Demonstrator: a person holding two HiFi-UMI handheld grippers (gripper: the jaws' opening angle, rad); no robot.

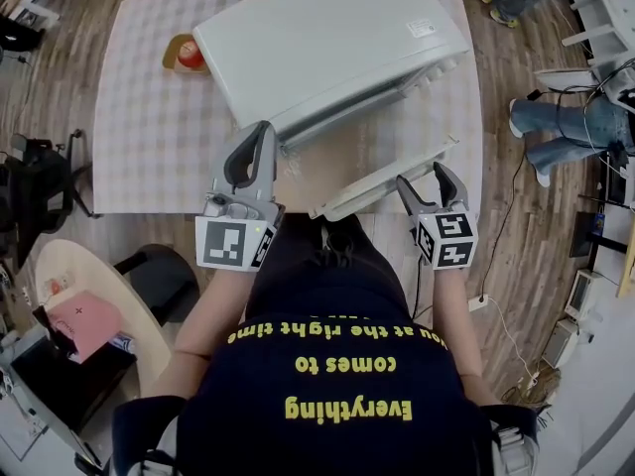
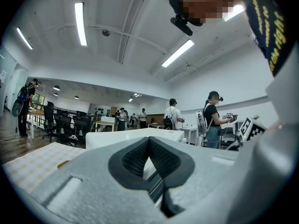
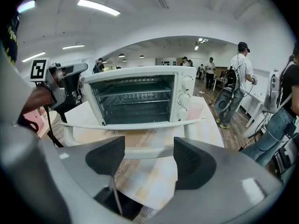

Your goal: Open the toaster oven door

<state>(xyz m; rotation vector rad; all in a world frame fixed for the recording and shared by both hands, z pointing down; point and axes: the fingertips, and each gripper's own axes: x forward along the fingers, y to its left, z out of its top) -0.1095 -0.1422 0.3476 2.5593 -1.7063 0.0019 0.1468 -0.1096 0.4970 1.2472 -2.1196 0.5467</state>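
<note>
The white toaster oven (image 1: 327,43) stands on a checkered tablecloth (image 1: 149,137). Its door (image 1: 382,178) hangs down, swung out flat toward me. The right gripper view shows the open cavity with its wire rack (image 3: 133,99) and the door's handle bar (image 3: 145,151) lying across just beyond the pads. My right gripper (image 1: 425,178) (image 3: 148,155) is at the door's front edge, jaws open, and its pads press on nothing. My left gripper (image 1: 262,132) (image 2: 149,143) is at the oven's front left corner, shut and empty.
A red object on a small wooden dish (image 1: 185,55) sits left of the oven. A round side table (image 1: 79,286) with clutter stands at my lower left. A person's legs (image 1: 566,127) and cables are on the floor at the right. Other people stand in the room (image 3: 240,78).
</note>
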